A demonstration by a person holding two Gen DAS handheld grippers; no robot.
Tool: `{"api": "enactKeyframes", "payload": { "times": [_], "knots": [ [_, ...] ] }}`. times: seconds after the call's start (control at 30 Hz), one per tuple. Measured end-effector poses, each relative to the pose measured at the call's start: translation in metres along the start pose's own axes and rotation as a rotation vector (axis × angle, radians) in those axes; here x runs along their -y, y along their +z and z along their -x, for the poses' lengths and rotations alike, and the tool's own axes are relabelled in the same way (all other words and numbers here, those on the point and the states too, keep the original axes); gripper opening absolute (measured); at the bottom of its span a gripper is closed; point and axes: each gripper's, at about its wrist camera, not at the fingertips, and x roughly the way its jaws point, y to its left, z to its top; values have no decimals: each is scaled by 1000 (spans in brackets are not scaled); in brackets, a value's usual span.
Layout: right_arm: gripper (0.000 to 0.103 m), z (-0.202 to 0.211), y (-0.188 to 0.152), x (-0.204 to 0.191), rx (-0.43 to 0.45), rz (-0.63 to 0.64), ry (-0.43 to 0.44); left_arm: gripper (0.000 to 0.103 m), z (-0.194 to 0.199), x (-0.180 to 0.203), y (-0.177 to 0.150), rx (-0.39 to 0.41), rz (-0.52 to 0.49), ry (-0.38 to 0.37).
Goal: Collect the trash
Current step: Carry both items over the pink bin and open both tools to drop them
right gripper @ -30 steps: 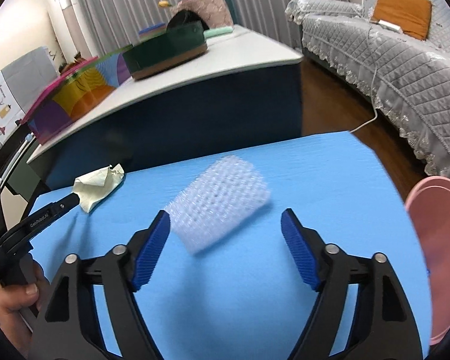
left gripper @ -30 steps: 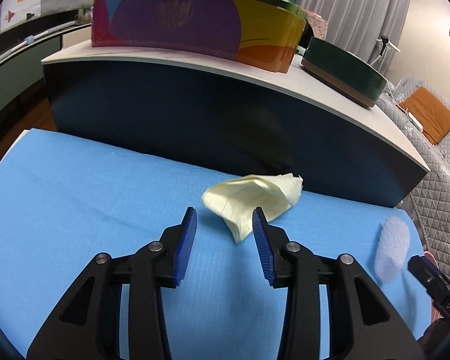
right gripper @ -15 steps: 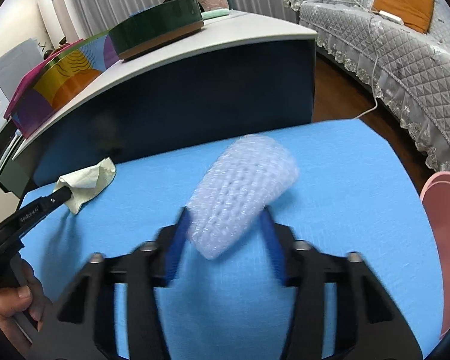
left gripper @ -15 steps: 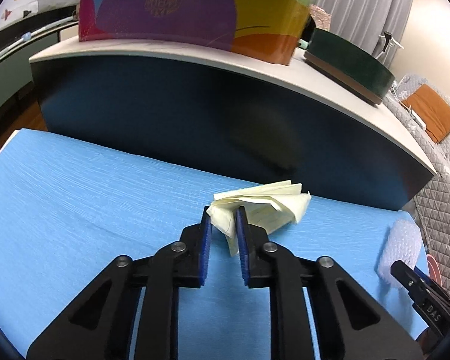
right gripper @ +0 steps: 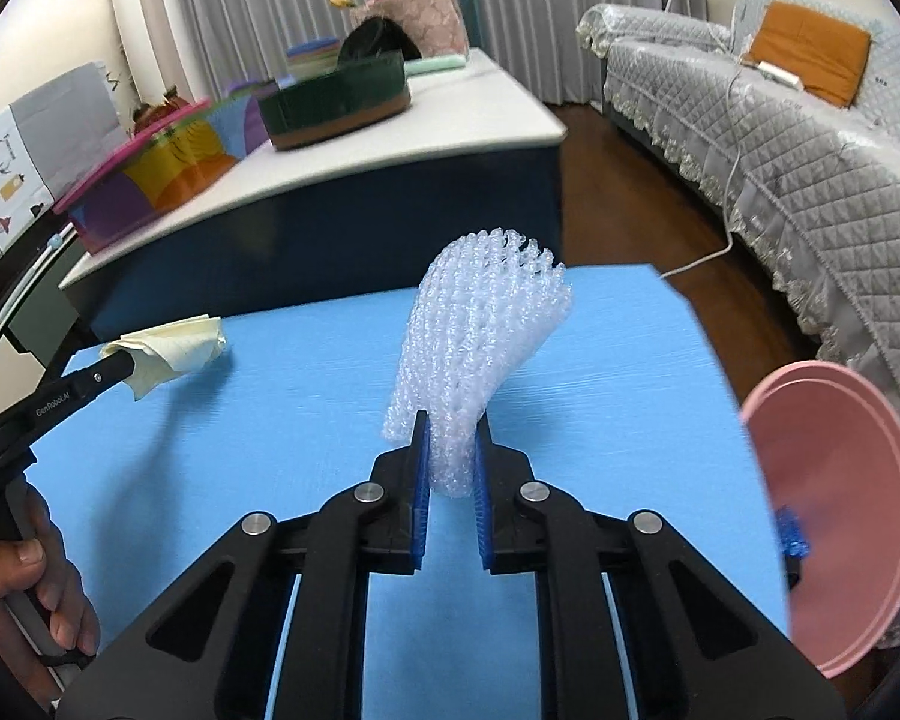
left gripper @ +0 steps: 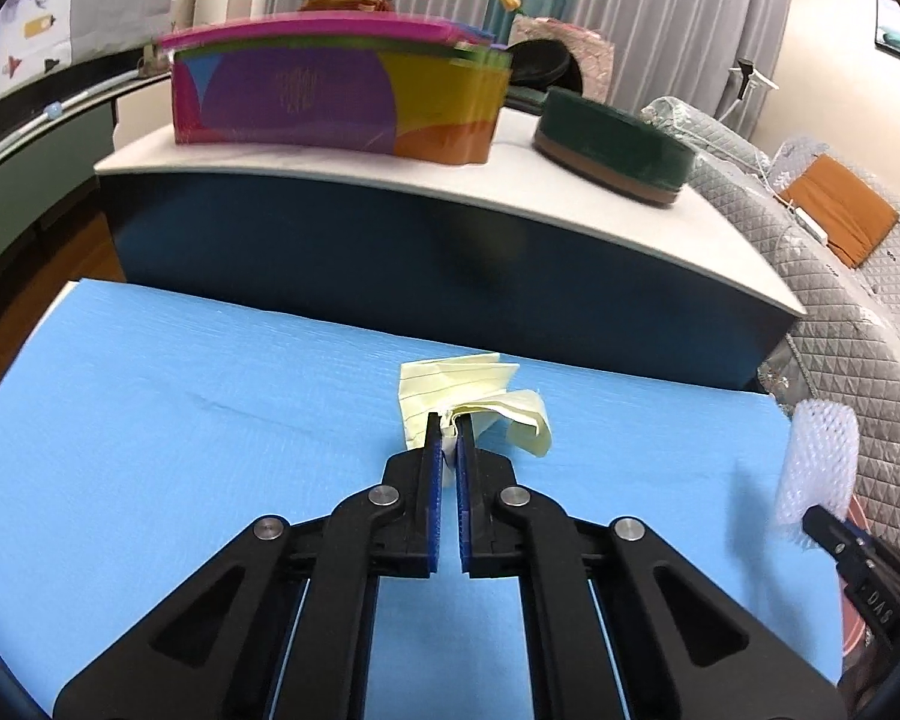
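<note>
My left gripper (left gripper: 448, 429) is shut on a crumpled yellow lined paper (left gripper: 462, 401) and holds it just above the blue mat (left gripper: 180, 432). It also shows in the right wrist view (right gripper: 168, 351) at the left. My right gripper (right gripper: 452, 447) is shut on a white foam net sleeve (right gripper: 480, 336) and holds it upright above the mat (right gripper: 600, 360). The sleeve also shows at the right edge of the left wrist view (left gripper: 819, 468).
A pink round bin (right gripper: 840, 492) stands off the mat's right edge. Behind the mat is a dark blue counter (left gripper: 450, 252) with a colourful box (left gripper: 330, 102) and a green round tin (left gripper: 612, 144). A grey quilted sofa (right gripper: 780, 120) is at the right.
Both grippers closed: the left on the yellow paper, the right on the foam sleeve. Both items were then lifted off the mat.
</note>
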Motion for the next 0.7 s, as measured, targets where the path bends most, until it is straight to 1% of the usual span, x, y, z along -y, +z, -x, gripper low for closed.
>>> {"api": "enactKeyframes", "payload": {
  "times": [0.23, 0.47, 0.63, 0.7],
  "knots": [
    [13, 57, -4, 14, 55, 9, -3, 4, 39, 23, -11, 30, -17, -19],
    [13, 111, -6, 26, 119, 33, -7, 4, 80, 44, -30, 60, -30, -45],
    [13, 139, -6, 37, 147, 82, -15, 4, 102, 55, -44, 79, -31, -67],
    [13, 147, -5, 43, 150, 81, -19, 4, 110, 60, -51, 88, -31, -75]
  ]
}}
